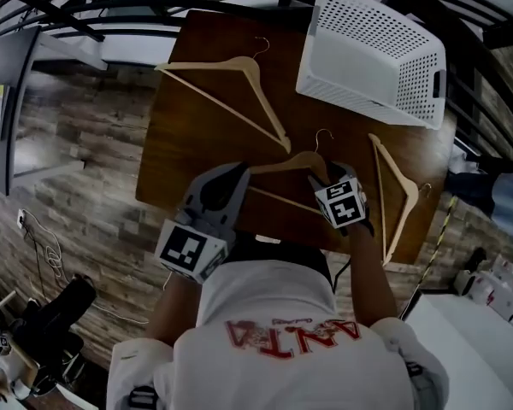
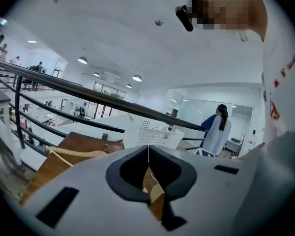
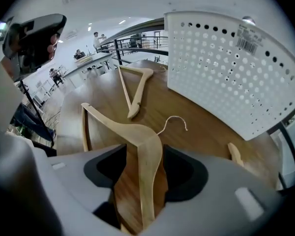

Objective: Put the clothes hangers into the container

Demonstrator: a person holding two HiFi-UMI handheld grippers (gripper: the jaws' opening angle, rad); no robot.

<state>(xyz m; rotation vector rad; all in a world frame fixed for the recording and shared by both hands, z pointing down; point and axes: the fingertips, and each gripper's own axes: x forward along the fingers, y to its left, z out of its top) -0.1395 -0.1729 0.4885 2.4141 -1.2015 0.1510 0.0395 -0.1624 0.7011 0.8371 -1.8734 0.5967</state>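
Note:
Three wooden hangers lie on the brown table [image 1: 179, 143]. One hanger [image 1: 231, 88] is at the far left, one [image 1: 295, 165] in the middle, one [image 1: 393, 195] on the right. The white perforated container [image 1: 372, 49] stands at the far right corner. My right gripper [image 3: 145, 166] is open and points down steeply. Its jaws straddle one arm of the middle hanger [image 3: 137, 136] without pressing on it. My left gripper [image 2: 148, 149] is shut and holds nothing. It hovers over the table's near edge [image 1: 238, 173], left of the middle hanger.
A dark railing [image 2: 88, 95] runs behind the table. The container's wall [image 3: 231, 77] rises just right of the right gripper, and the right hanger's tip [image 3: 234, 154] lies beside it. A person [image 2: 216, 132] stands far off. Wood-look floor [image 1: 77, 152] surrounds the table.

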